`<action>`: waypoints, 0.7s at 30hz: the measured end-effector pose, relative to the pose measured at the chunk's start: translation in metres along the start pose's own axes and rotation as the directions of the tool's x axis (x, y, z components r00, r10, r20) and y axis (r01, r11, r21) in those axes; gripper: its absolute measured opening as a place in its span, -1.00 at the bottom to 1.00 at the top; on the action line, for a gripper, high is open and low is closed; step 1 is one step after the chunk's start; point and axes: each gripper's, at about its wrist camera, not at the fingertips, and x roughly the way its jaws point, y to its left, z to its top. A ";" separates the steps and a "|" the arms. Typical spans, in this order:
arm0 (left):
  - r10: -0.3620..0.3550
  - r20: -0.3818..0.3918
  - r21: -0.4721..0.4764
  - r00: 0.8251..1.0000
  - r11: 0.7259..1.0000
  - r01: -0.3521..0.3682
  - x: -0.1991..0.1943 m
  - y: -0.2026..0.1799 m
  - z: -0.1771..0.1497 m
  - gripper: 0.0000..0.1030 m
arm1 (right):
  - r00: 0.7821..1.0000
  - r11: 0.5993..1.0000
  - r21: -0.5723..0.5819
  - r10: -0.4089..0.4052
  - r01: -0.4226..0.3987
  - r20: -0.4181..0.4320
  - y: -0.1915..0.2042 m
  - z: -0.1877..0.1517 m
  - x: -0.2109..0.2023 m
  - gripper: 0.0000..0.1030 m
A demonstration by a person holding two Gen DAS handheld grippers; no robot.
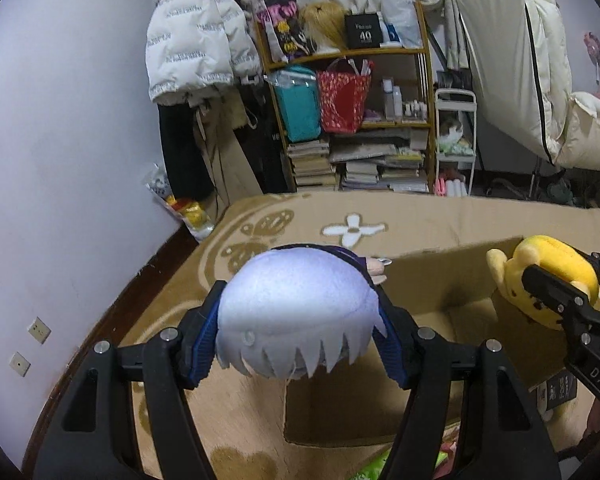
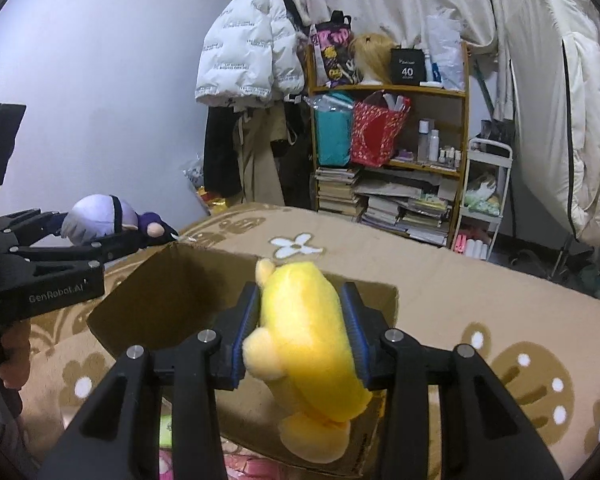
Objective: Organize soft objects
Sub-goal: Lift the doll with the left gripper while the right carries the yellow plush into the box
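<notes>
My left gripper [image 1: 300, 320] is shut on a plush doll with a pale lilac head [image 1: 296, 304] and holds it above the near left part of an open cardboard box [image 1: 440, 292]. The doll also shows in the right wrist view [image 2: 100, 220]. My right gripper [image 2: 300, 320] is shut on a yellow plush toy [image 2: 312, 344] and holds it above the near right side of the box [image 2: 172, 292]. In the left wrist view the yellow plush [image 1: 548, 268] sits at the right edge in the right gripper [image 1: 556, 296].
The box sits on a bed with a tan flower-patterned blanket [image 2: 480, 292]. Behind the bed stand a wooden shelf [image 1: 352, 120] with bags and books, a white cart [image 1: 456, 140] and hanging coats [image 1: 196, 40]. More colourful items [image 2: 236, 460] lie near the bottom edge.
</notes>
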 end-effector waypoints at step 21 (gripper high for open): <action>-0.016 -0.081 -0.032 0.997 0.999 0.013 -0.006 -0.001 -0.021 0.95 | 1.000 0.998 0.058 -0.027 0.027 -0.003 0.001 0.002 -0.020 1.00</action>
